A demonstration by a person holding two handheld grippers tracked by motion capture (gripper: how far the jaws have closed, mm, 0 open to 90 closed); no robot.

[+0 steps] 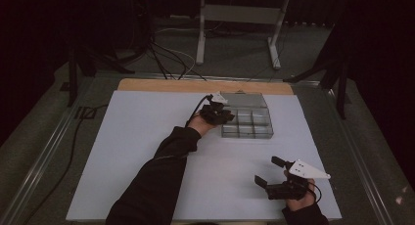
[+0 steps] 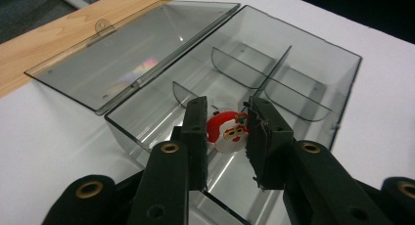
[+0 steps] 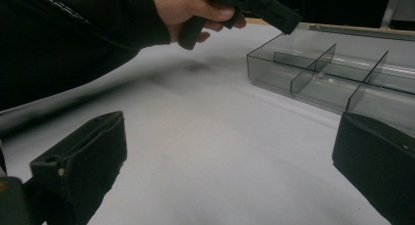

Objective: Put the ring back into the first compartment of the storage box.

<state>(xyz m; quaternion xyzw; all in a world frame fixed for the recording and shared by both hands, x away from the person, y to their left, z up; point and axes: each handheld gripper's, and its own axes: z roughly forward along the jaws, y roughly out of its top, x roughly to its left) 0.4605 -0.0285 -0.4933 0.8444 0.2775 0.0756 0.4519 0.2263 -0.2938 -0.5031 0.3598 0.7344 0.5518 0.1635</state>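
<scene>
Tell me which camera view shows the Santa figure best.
The left gripper view: the Santa figure sits close up between the left gripper jaws, over the clear box. In the high view that gripper covers it; the right gripper view has the box, but I cannot make out Santa.

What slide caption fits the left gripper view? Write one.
Left tongs hold a Santa charm over the open compartment box.
</scene>
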